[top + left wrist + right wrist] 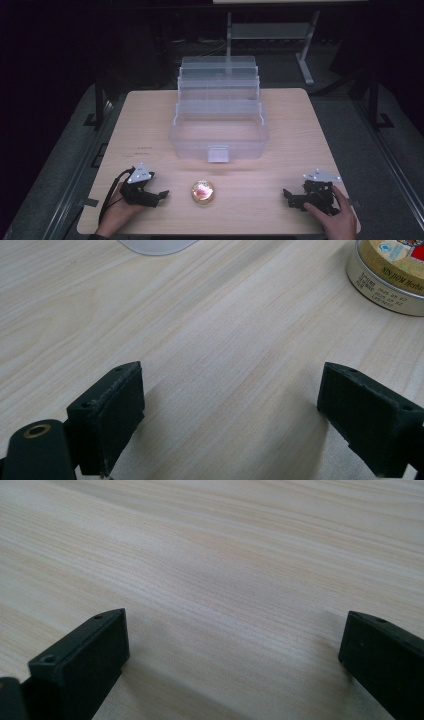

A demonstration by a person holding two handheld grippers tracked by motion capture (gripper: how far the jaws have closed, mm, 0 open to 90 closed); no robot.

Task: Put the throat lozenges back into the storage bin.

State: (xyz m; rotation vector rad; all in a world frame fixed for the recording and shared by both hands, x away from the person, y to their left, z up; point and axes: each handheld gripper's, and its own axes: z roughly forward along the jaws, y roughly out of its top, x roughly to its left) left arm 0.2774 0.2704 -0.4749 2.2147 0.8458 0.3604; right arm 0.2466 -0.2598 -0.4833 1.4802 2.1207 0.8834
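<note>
Round tin sits near table's front edge, btwn my grippers, 6 o'clock of the clear tiered box. Looks light, rigid, slick metal; I'd pinch across the rim. Left gripper and right gripper both spread, empty.

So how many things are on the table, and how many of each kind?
Clear plastic tiered box, lid open: 1
Small round tin with a picture lid: 1
Black grippers, each held in a hand: 2, the left gripper and the right gripper, both open
Total: 4 things on the wooden table
</note>
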